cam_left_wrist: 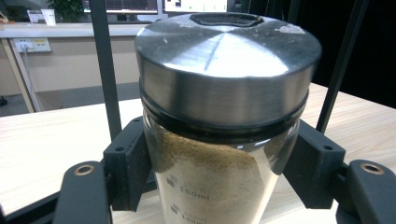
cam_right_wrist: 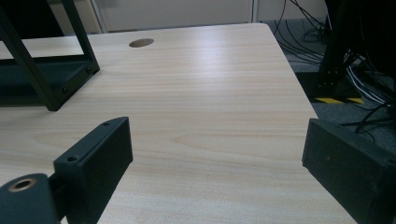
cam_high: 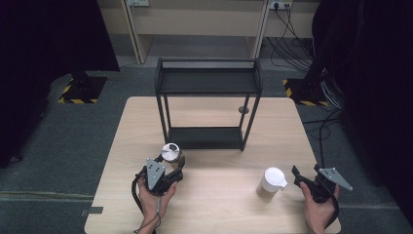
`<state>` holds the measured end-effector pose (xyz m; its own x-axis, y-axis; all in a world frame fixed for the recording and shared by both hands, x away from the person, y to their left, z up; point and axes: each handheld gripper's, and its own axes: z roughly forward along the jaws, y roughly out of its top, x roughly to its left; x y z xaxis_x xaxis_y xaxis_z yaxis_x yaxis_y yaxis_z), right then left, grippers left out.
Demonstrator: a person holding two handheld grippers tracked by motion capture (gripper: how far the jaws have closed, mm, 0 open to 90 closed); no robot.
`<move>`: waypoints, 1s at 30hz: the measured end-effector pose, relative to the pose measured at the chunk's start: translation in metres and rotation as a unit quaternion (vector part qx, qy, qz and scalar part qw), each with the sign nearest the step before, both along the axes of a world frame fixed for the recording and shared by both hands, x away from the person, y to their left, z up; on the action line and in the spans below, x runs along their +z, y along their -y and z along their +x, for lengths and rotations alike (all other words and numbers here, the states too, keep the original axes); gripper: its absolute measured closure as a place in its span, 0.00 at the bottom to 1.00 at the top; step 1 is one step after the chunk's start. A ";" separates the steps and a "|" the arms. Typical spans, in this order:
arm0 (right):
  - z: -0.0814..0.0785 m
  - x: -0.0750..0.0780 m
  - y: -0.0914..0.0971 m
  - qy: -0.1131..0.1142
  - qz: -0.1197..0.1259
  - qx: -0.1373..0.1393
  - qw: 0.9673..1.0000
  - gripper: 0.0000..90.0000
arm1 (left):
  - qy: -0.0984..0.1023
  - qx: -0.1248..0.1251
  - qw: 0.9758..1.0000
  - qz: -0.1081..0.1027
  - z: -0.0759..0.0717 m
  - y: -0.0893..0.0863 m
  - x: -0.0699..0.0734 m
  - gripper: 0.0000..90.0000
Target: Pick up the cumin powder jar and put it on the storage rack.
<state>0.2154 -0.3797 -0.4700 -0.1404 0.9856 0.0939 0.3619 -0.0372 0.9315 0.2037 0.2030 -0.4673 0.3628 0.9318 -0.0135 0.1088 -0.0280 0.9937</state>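
My left gripper (cam_high: pixel 171 163) is shut on a glass jar (cam_high: pixel 170 152) at the table's front left, just before the black rack. In the left gripper view both black pads press the sides of the jar (cam_left_wrist: pixel 219 177), which holds tan powder under a brushed steel lid (cam_left_wrist: pixel 229 65); the gripper (cam_left_wrist: pixel 219 168) has it at mid-height. At the front right my right gripper (cam_high: pixel 307 170) stands open, a little to the right of a white lidded cup (cam_high: pixel 272 180). Bare tabletop lies between the wide-apart jaws of the right gripper (cam_right_wrist: pixel 217 144).
A black two-tier metal rack (cam_high: pixel 207 83) stands at the table's far middle; its lower tray (cam_right_wrist: pixel 32 77) and a leg (cam_left_wrist: pixel 105 70) are close by. A cable hole (cam_right_wrist: pixel 141 42) is in the wooden table (cam_high: pixel 219 204). Cables and stand bases lie on the floor at the right (cam_right_wrist: pixel 355 70).
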 end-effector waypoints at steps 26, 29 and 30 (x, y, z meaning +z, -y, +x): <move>0.000 0.000 0.001 0.001 0.003 0.000 1.000 0.10 | 0.056 0.007 0.998 0.003 0.000 0.009 0.039 0.35; 0.000 0.000 0.001 0.001 0.003 -0.001 1.000 0.10 | 0.060 0.006 0.998 0.005 0.002 0.010 0.046 0.35; 0.000 0.000 0.001 0.001 0.003 -0.001 1.000 0.10 | 0.060 0.006 0.998 0.005 0.002 0.010 0.046 0.35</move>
